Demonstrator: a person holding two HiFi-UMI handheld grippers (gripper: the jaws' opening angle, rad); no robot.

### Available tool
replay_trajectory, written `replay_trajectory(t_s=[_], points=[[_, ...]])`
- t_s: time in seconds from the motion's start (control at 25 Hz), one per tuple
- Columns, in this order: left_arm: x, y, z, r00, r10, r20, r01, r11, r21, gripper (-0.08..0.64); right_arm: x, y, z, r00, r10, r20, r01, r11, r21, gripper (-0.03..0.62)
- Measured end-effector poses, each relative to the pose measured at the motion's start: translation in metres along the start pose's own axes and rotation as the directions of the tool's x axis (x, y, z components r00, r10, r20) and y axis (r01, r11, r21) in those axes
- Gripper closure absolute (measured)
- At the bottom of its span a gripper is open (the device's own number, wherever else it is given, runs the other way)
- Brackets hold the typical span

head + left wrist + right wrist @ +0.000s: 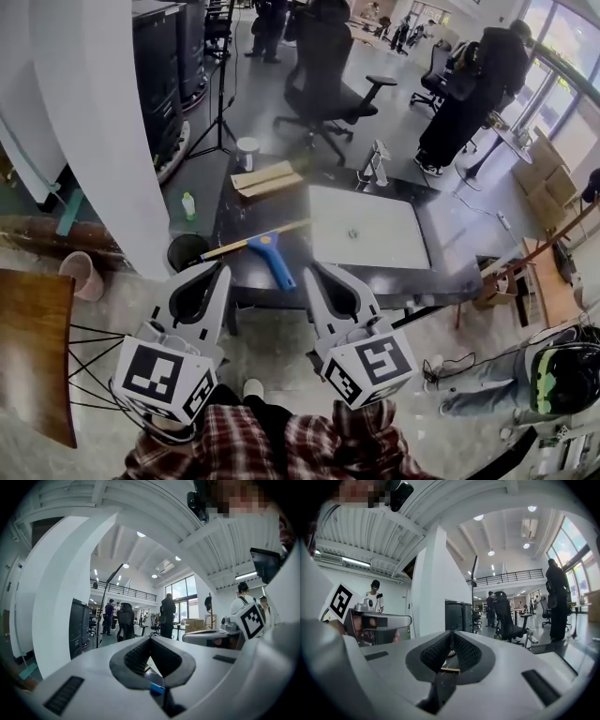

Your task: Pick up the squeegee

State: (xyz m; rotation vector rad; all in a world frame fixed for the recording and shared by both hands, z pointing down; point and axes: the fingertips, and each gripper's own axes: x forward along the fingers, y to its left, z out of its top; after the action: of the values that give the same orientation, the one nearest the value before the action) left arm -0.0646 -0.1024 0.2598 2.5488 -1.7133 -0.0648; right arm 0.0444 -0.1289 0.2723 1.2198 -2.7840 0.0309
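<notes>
Squeegee (270, 255): flat on the dark table (450, 253), centre frame, blue end toward you | left tongs (221, 271), right tongs (315, 271): both closed, empty, near the table's edge | Risk: reach it with closed jaws and you shove it away.

The bench (441, 253) has a dark, glossy top that throws back light, and the white sheet (366, 225) on it looks smooth and matt. The squeegee (272, 255) has a blue plastic head on a pale wood-like handle; flattened brown cardboard (267, 178) lies dull beside it. The left gripper (211, 268) and right gripper (319, 270) are smooth matt grey plastic with dark ribbed pads (137, 657). The floor (272, 89) gleams like polished concrete.
</notes>
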Motion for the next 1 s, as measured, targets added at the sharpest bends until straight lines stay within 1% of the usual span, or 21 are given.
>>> replay_trajectory(t_s=[0.12, 0.32, 0.76, 1.0], points=[[0.019, 0.013, -0.007, 1.000, 0.001, -0.026, -0.002, 1.000, -0.005, 0.551, 0.020, -0.011, -0.009, 1.000, 0.005, -0.021, -0.005, 1.000, 0.017, 0.578], [0.054, 0.038, -0.014, 0.999, -0.026, -0.041, 0.025, 1.000, -0.010, 0.551, 0.055, -0.032, -0.018, 0.999, -0.023, -0.041, 0.024, 0.999, 0.032, 0.578], [0.133, 0.118, -0.003, 0.988, -0.150, -0.026, 0.150, 0.989, -0.005, 0.551, 0.149, -0.063, 0.000, 0.989, -0.147, -0.024, 0.147, 0.989, 0.025, 0.578], [0.164, 0.139, -0.008, 0.974, -0.223, -0.041, 0.222, 0.975, -0.024, 0.551, 0.172, -0.077, -0.001, 0.977, -0.208, -0.048, 0.209, 0.978, 0.024, 0.578]])
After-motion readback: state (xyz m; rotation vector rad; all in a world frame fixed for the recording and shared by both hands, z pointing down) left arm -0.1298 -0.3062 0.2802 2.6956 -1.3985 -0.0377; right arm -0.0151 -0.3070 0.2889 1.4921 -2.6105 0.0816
